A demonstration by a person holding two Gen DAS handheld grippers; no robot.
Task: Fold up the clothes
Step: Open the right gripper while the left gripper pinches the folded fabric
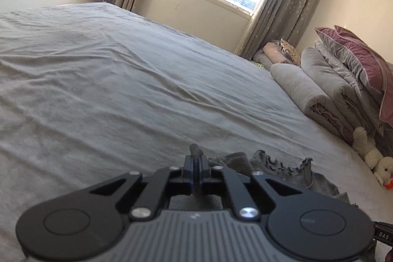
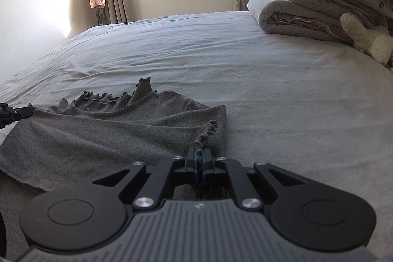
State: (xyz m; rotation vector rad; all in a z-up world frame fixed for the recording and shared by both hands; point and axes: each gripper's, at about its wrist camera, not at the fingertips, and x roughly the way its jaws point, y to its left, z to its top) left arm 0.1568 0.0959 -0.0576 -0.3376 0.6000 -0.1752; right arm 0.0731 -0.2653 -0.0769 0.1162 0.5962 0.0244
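Both tongs, left tongs (image 1: 196, 165) and right tongs (image 2: 202, 156), pinch corners of my light, floppy grey top (image 2: 110, 124), lying on the bed (image 2: 282, 95) well short of the quilt stack (image 2: 307, 6); frilled hems look grippy.

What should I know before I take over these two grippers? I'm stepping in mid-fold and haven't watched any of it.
Left gripper: shut on a corner of the grey garment.
Right gripper: shut on the garment's ruffled edge.
The garment lies rumpled on the bed sheet, stretched between the two grippers. Folded quilts and a plush toy sit at the bed's far right.
Done: both grips taken. Left: all the folding; no clean fold shows yet.
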